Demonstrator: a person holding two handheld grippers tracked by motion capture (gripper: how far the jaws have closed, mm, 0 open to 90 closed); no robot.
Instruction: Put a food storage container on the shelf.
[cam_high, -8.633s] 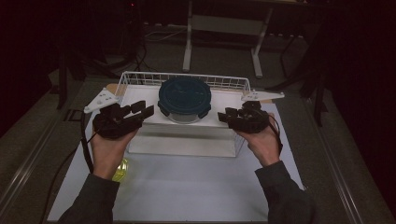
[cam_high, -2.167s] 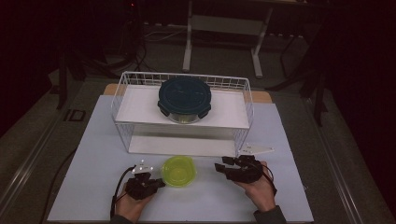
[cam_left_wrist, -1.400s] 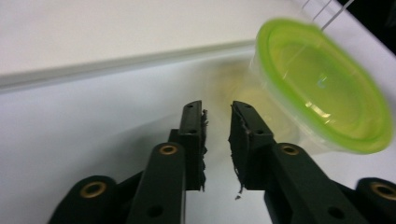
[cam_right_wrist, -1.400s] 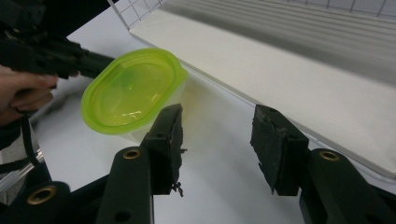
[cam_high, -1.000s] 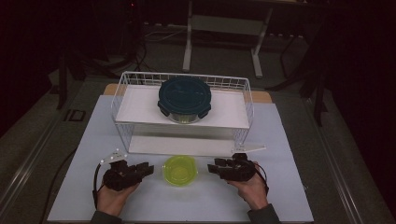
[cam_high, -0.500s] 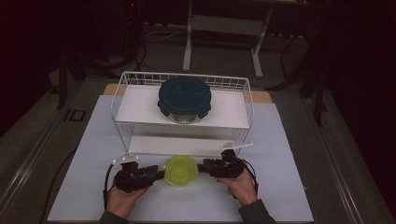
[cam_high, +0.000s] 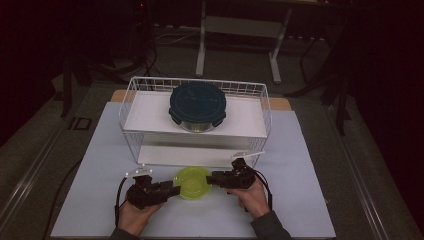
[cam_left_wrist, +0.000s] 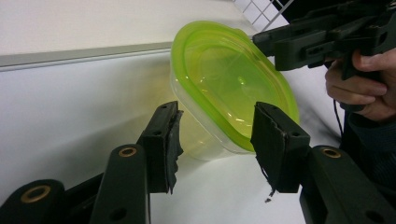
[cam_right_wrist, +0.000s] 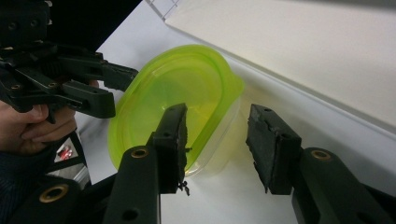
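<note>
green container (cam_high: 191, 182) between left gripper (cam_high: 170, 191), right gripper (cam_high: 213, 179)

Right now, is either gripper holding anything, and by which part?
Nothing is held. Both grippers' jaws stand open at opposite sides of the green-lidded tub, with its rim between them but not clamped.

The high view is dim and a little soft: the white table (cam_high: 310, 165) catches most of the light while the room behind sinks into near-black with a reddish cast. Both gripper views are brighter and sharper. There the green container (cam_left_wrist: 233, 79) glows translucent, casting a yellowish tint on the table, and the nearest jaw parts blur slightly.
</note>
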